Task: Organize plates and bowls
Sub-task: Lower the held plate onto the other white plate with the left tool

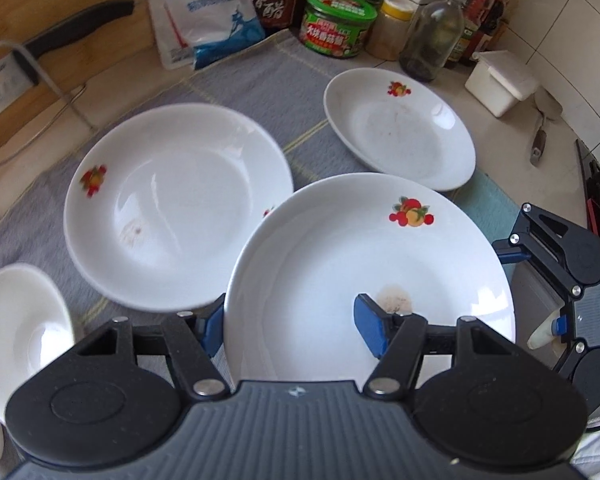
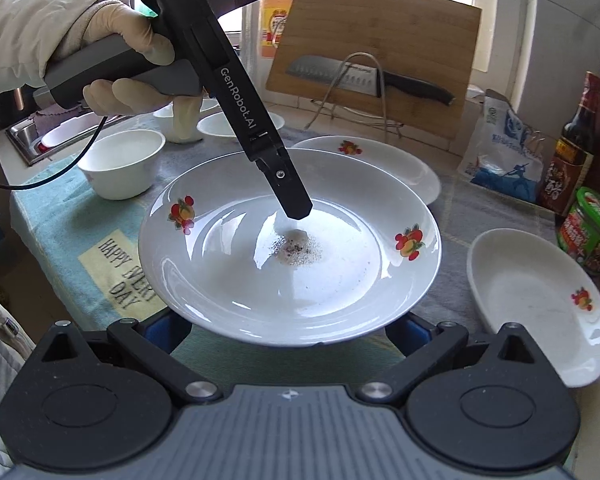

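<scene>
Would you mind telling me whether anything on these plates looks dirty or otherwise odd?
Yes. The lifted plate, clamped at its rim by the left gripper, has a brownish smear with dark specks at its centre. The plate on the grey mat shows a fainter stain, so these may need washing before stacking.

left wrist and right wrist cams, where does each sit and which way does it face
Left wrist: on the left gripper, looking down at the held plate; right gripper at the right edge.
Right wrist: on the right gripper, facing the cutting board; gloved hand and left gripper show.
Shared: the plate, knife.
</scene>
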A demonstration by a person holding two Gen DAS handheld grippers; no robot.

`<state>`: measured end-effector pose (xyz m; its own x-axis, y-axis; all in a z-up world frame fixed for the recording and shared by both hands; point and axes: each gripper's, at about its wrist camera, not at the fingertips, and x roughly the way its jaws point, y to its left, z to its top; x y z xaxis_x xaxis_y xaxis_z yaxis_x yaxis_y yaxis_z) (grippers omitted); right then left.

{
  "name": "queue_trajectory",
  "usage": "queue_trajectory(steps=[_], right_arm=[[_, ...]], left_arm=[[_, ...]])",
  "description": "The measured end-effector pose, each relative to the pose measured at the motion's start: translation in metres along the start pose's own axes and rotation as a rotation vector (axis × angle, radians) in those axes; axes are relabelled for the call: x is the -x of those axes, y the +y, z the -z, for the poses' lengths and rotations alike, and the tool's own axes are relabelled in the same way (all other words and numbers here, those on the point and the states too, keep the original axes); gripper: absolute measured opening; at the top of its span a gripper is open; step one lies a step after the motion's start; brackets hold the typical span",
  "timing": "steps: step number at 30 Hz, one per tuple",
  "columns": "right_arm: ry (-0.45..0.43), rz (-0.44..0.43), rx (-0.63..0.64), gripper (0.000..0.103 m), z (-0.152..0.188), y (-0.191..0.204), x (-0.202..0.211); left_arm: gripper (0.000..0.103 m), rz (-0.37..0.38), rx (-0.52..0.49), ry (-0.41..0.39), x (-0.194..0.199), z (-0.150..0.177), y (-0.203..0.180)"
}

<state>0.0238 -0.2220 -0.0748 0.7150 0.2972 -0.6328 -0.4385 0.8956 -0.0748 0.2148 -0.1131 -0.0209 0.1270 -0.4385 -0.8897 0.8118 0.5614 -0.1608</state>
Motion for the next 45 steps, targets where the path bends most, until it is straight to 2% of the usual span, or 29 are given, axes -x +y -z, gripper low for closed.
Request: queue_trajectory(steps=[23, 33, 45], right_arm=[[0.007, 0.176, -0.132, 0.103, 0.026, -0.107, 0.035], [0.026, 0.208, -0.186, 0.103, 0.036, -0.136, 0.037], [0.045, 0.209, -0.258, 0.103, 0.039, -0.151, 0.033]], left_arm=[[0.064, 0.082, -0.188, -0.006, -0.070, -0.127, -0.068], [0.065, 0.104, -0.227, 0.013, -0.101, -0.156, -0.082], [0.065, 0.123, -0.217, 0.033, -0.125, -0.170, -0.083]])
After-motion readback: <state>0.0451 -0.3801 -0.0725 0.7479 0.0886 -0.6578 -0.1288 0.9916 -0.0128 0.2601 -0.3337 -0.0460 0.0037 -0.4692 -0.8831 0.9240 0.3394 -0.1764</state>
